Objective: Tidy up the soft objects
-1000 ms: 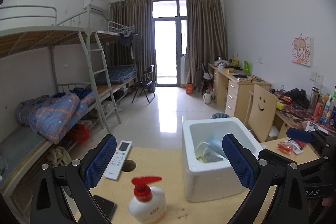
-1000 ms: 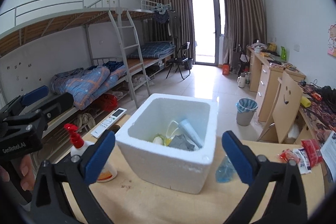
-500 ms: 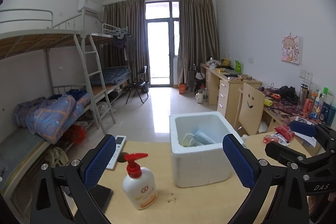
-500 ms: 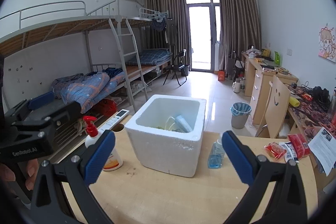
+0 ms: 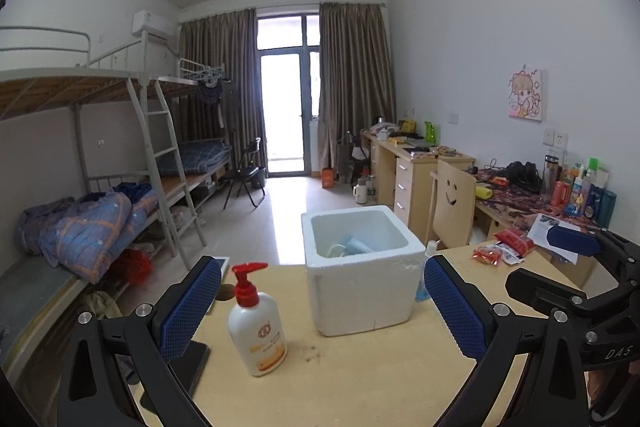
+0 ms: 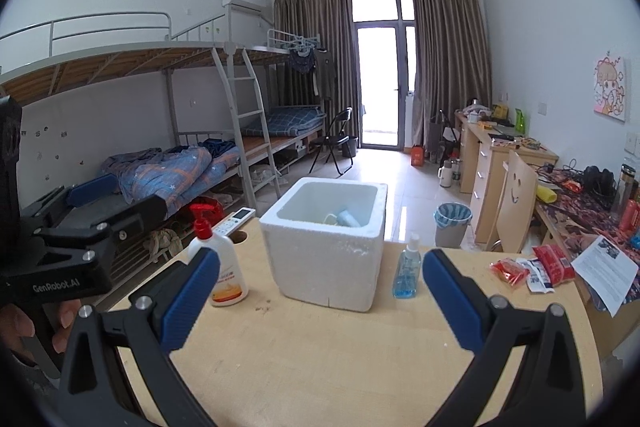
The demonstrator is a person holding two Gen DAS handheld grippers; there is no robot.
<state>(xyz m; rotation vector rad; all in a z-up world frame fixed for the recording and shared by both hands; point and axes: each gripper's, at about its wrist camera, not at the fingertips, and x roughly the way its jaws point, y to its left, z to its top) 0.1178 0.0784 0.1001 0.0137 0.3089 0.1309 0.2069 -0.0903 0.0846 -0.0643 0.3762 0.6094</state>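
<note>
A white foam box (image 5: 362, 269) stands on the wooden table (image 5: 360, 379); it also shows in the right wrist view (image 6: 326, 243). Inside lie a pale blue tube-like item (image 5: 358, 247) and other small items, mostly hidden by the wall. My left gripper (image 5: 322, 311) is open and empty, well back from the box. My right gripper (image 6: 320, 301) is open and empty, also back from the box. The left gripper's body shows at the left of the right wrist view (image 6: 76, 239); the right gripper's body shows at the right of the left wrist view (image 5: 572, 291).
A white pump bottle with a red top (image 5: 256, 323) stands left of the box. A small blue sanitiser bottle (image 6: 407, 269) stands to its right. Red snack packets (image 6: 528, 269) and a paper lie at the right table edge. A remote (image 6: 234, 221) and a dark phone (image 5: 196, 361) lie at the left.
Both grippers have pulled back and up from the box, which now looks smaller and farther. Both stay open and empty.
</note>
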